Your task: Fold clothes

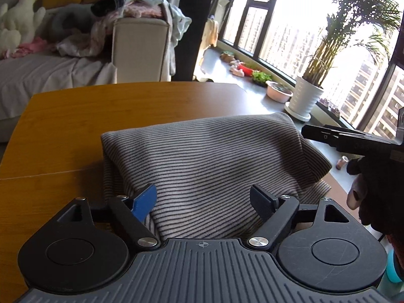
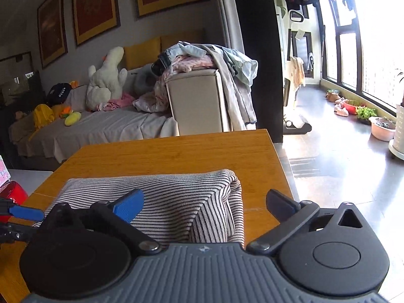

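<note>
A folded grey-and-black striped garment (image 1: 207,166) lies on the wooden table (image 1: 75,131). My left gripper (image 1: 204,199) is open just above the garment's near edge, with its blue and black fingers spread over the cloth and holding nothing. My right gripper (image 2: 204,204) is open over the garment's right end (image 2: 176,202), also empty. The right gripper's black body (image 1: 353,141) shows at the right edge of the left wrist view, beside the garment. The left gripper's blue finger (image 2: 25,213) shows at the far left of the right wrist view.
A sofa (image 2: 101,128) with plush toys and a heap of clothes (image 2: 202,60) stands beyond the table. A potted palm (image 1: 308,98) and bowls stand by the window on the right. A red object (image 2: 12,192) sits at the table's left.
</note>
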Tool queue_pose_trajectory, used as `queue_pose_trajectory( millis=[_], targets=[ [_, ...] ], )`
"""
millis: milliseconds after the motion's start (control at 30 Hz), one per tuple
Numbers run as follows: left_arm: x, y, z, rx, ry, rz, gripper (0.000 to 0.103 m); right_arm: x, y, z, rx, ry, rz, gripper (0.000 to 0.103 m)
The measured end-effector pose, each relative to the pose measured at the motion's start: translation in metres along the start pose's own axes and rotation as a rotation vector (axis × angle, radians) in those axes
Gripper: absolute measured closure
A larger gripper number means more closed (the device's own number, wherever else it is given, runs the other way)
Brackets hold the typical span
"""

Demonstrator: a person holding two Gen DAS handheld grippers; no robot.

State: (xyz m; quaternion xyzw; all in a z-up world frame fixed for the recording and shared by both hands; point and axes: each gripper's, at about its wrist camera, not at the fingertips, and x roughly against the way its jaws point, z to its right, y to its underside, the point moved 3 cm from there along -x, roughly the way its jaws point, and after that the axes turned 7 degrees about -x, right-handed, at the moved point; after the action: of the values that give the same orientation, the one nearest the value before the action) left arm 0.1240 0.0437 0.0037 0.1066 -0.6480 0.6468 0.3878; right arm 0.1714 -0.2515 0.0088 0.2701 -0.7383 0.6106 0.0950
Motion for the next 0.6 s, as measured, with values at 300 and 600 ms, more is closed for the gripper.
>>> queue_pose_trajectory(
  millis=[300,600],
  targets=[
    [-0.026,0.012,-0.012,0.048,0.043,-0.039,0.008,-0.039,0.031,0.002,0.188,0.188,-0.146,0.000],
    [-0.058,-0.011,-0.027,0.008,-0.012,-0.011,0.005,-0.004,0.066,0.008,0.029,0.043,-0.233,0.000]
  ],
)
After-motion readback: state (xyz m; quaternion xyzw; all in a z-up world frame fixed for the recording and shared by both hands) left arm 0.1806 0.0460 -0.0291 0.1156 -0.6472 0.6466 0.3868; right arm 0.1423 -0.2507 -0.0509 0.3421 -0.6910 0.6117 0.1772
